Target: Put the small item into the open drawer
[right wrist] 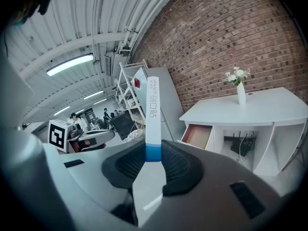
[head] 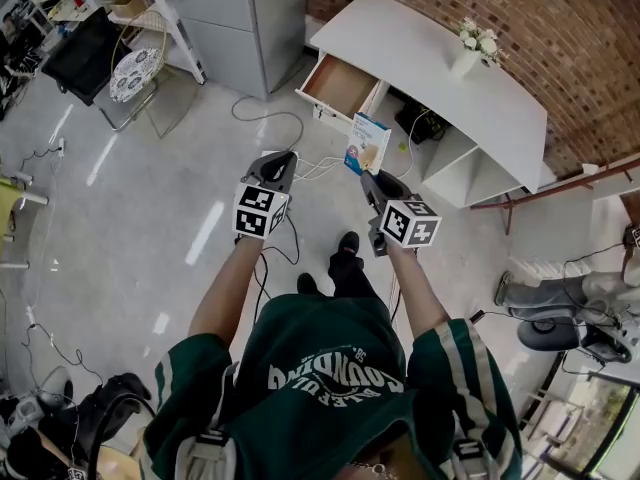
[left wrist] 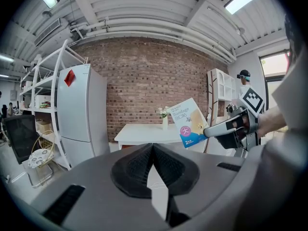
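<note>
A small white and blue bandage box (head: pixel 367 144) stands upright in my right gripper (head: pixel 373 176), whose jaws are shut on its lower blue end. The right gripper view shows the box's thin edge (right wrist: pixel 153 110) rising between the pads. The white desk (head: pixel 440 63) stands ahead by the brick wall, its wooden drawer (head: pixel 340 85) pulled open at the left end; the drawer (right wrist: pixel 197 135) looks empty. My left gripper (head: pixel 283 156) hangs beside the right one, shut, with nothing in it. From the left gripper view the box (left wrist: pixel 188 122) shows to the right, above the shut pads (left wrist: pixel 139 165).
A vase of flowers (head: pixel 470 53) stands on the desk top. A grey fridge (head: pixel 240 18) and white shelving (head: pixel 140 8) stand left of the desk. Cables (head: pixel 265 118) lie across the floor between me and the drawer. A wire chair (head: pixel 135 73) sits at left.
</note>
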{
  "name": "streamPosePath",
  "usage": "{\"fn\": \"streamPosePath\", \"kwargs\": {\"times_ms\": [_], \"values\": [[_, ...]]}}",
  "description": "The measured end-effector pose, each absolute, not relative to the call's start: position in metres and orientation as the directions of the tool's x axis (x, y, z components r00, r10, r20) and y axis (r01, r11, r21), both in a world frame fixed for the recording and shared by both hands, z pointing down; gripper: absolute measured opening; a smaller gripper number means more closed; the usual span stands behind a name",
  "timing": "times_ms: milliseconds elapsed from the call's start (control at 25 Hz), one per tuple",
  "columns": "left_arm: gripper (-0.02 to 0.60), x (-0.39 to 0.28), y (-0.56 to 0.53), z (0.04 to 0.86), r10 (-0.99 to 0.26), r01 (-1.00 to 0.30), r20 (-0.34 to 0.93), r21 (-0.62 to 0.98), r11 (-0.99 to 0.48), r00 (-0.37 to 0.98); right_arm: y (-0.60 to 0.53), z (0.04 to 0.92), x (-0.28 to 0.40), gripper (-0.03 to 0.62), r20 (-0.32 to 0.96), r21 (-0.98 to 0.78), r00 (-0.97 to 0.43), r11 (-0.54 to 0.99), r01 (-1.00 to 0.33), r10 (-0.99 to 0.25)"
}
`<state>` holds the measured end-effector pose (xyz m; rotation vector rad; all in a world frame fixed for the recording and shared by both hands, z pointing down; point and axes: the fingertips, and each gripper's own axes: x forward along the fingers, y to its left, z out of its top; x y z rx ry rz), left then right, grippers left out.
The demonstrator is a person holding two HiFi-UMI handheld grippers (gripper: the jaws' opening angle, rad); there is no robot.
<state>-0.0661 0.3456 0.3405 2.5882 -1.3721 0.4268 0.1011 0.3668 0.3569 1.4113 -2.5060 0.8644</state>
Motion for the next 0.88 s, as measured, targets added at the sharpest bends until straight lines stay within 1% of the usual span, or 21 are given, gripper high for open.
{"fn": "streamPosePath", "kwargs": {"times_ms": [520, 880], "values": [[0.015, -0.052, 0.313, 0.343, -0.775, -0.824, 0.332, 0.011, -0.566, 0.537, 0.333, 0.365, 0.113, 0.114, 0.371, -0.425, -0.552, 0.392, -0.816, -0.747], [0.015, -0.04, 0.261, 0.348, -0.781, -0.83, 0.338, 0.003, -0.557, 0.525, 0.278, 0.372, 0.124, 0.114, 0.364, -0.44, -0.569, 0.403, -0.803, -0.737]]}}
